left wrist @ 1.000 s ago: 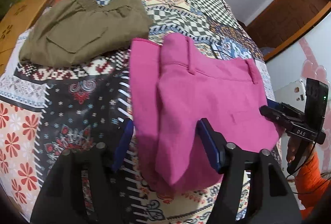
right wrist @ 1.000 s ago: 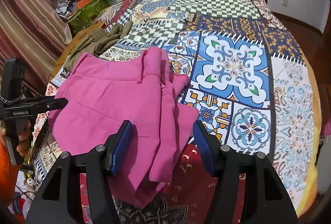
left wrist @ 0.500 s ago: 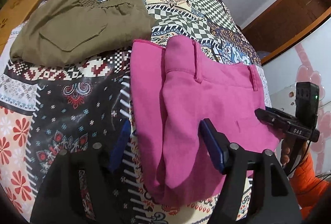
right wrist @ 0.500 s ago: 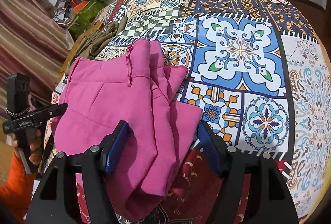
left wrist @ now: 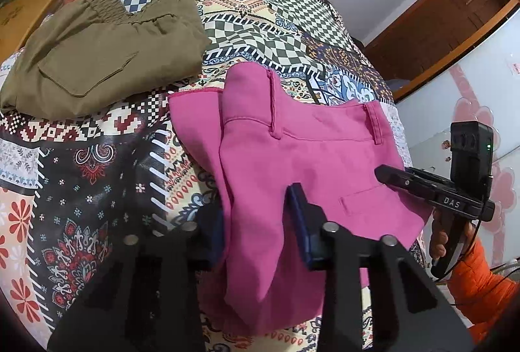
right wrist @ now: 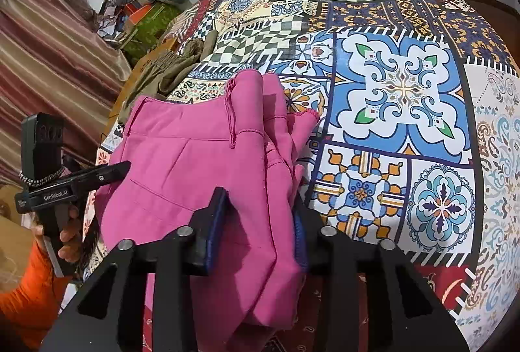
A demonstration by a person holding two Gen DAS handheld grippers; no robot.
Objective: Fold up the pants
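Folded pink pants (left wrist: 308, 150) lie on a patchwork quilt, waistband towards the far side. My left gripper (left wrist: 256, 228) points down at the near left edge of the stack. Its jaws are closing, and the blue pads pinch the layered pink fabric between them. In the right wrist view the pink pants (right wrist: 182, 176) bunch up at their right edge. There my right gripper (right wrist: 256, 228) is closing too, its pads pressed on the thick fold. Each view shows the other gripper's body beside the pants, held by a hand in an orange sleeve (left wrist: 481, 280).
A folded olive pair of pants (left wrist: 97, 59) lies on the quilt (left wrist: 81, 173) behind and left of the pink one. A striped curtain (right wrist: 48, 59) and a pile of clutter (right wrist: 146, 11) stand beyond the bed's left side. A wooden door (left wrist: 438, 27) is at the far right.
Both pairs of jaws have narrowed from wide apart onto the pink fabric's side edges. The fabric between the pads now bunches and rises a little.
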